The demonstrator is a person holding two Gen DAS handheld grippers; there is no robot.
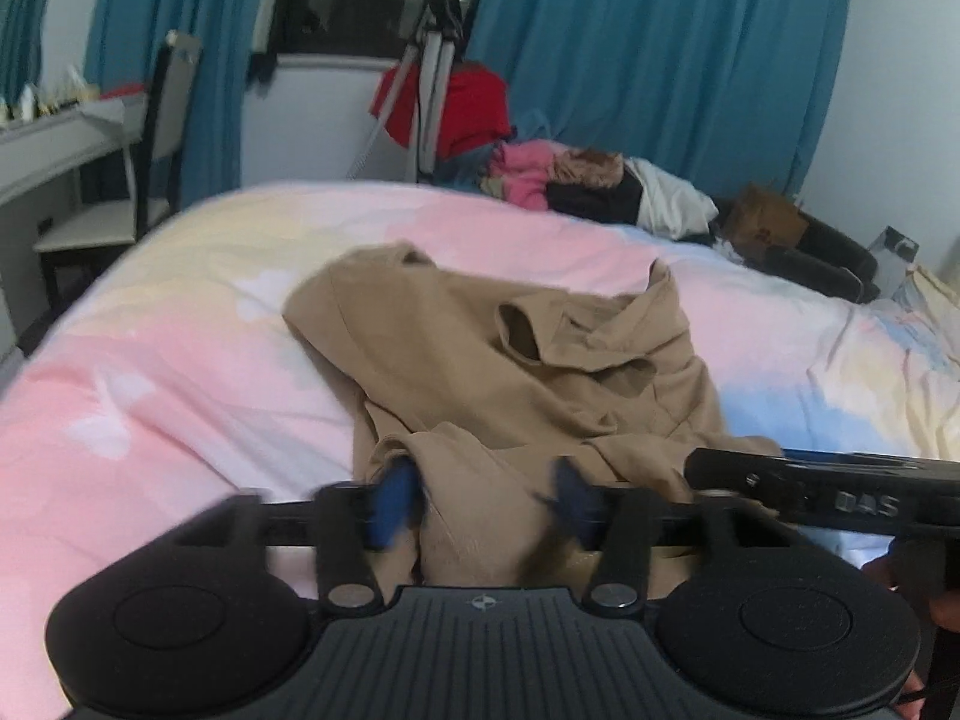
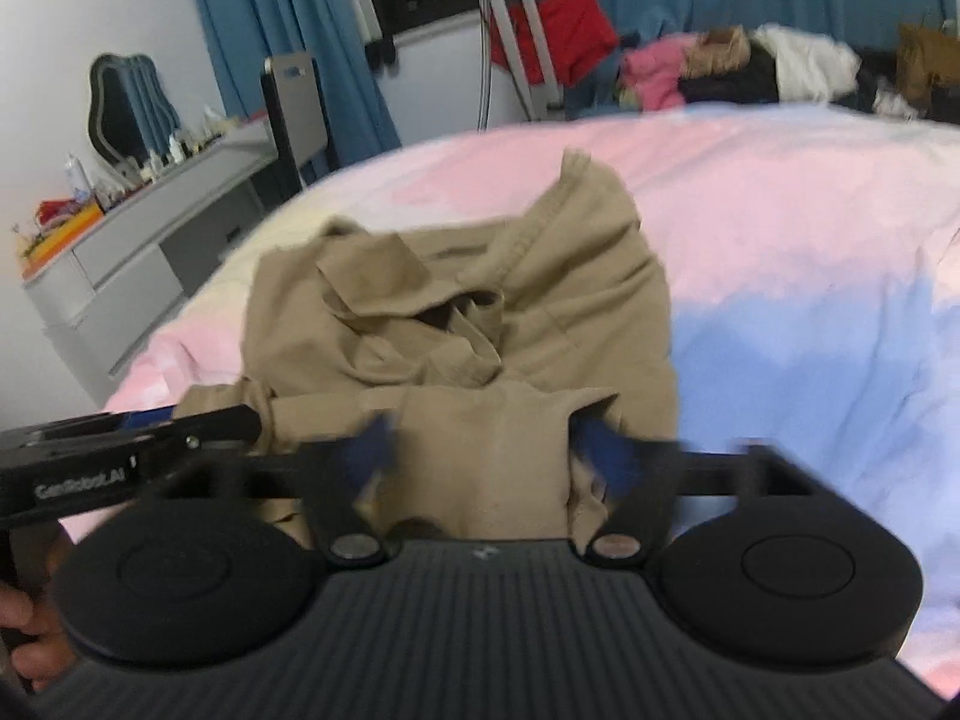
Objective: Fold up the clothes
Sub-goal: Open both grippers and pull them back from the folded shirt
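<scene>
A crumpled tan garment (image 1: pixel 510 372) lies on the bed (image 1: pixel 180 324) with its pink, yellow and blue cover. The left gripper (image 1: pixel 480 498) and the right gripper (image 2: pixel 486 450) both stand spread wide, with the garment's near edge bunched between their blue fingers (image 1: pixel 393 501). Far behind the garment, a pile of clothes (image 1: pixel 576 183) sits on the bed.

Both grippers sit side by side, left gripper (image 1: pixel 480 501) and right gripper (image 2: pixel 489 450), fingers spread apart, cloth between them.
</scene>
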